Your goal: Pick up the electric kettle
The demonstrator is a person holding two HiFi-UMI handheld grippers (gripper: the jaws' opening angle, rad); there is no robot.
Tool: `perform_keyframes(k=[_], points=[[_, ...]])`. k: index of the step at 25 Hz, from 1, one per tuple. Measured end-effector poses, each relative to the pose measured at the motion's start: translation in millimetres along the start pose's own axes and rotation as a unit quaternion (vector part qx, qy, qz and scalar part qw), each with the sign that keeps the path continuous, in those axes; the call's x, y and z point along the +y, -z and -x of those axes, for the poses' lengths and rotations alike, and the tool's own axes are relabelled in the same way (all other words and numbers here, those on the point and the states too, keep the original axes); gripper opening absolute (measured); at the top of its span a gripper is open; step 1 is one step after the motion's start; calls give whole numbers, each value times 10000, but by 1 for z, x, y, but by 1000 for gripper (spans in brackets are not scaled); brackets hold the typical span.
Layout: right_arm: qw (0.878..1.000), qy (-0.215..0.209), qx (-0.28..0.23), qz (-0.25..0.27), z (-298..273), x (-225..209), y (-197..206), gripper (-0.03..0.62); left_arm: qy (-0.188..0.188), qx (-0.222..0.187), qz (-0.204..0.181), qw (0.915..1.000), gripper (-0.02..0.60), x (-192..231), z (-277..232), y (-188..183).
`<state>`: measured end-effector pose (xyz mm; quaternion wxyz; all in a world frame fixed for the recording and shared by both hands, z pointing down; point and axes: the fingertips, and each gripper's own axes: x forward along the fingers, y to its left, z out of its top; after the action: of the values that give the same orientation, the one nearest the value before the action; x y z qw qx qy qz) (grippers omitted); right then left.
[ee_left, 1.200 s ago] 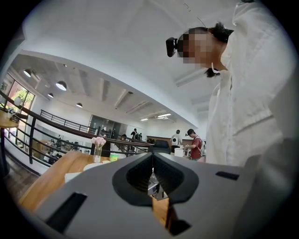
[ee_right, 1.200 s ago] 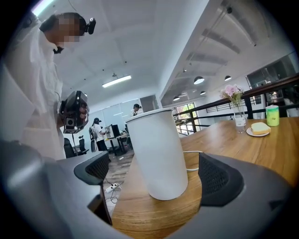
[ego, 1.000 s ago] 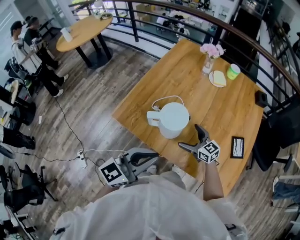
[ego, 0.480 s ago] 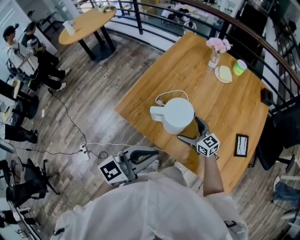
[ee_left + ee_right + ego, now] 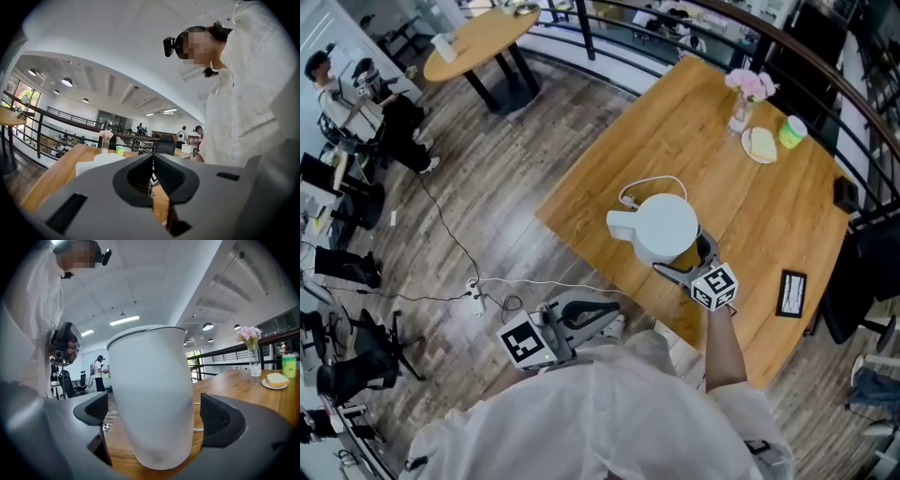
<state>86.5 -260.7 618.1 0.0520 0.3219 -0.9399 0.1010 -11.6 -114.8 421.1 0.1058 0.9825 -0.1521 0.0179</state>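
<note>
Right gripper (image 5: 682, 255) now straddles the kettle (image 5: 666, 223) instead of sitting beside it, jaws apart, no contact yet, so squeeze next; left gripper (image 5: 152, 176) idle, jaws together.

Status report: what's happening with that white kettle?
Right gripper open, jaws flanking white electric kettle, not touching. Left gripper shut, empty. Kettle upright on wooden table, nothing blocking.
</note>
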Motion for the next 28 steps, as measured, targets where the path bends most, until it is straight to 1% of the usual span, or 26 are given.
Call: perform_keyframes(k=[3,11,15,23,28], points=[[9999,-25,74,99,-8,-1,4,577,-5,34,11,10000,9,1,1,2],[9991,-317,218,188,-19,0,7,577,-60,122,69,9999,8,5,5,10],[9988,-349,284,197,-20,0,8,577,-79,120,83,9999,8,7,6,11],[9984,-360,409,168,-20,0,9,575,-13,-8,38,10000,8,10,0,17],[9979,-361,513,163,-21,-2,12,575,-46,-78,-67,9999,9,29,0,27]])
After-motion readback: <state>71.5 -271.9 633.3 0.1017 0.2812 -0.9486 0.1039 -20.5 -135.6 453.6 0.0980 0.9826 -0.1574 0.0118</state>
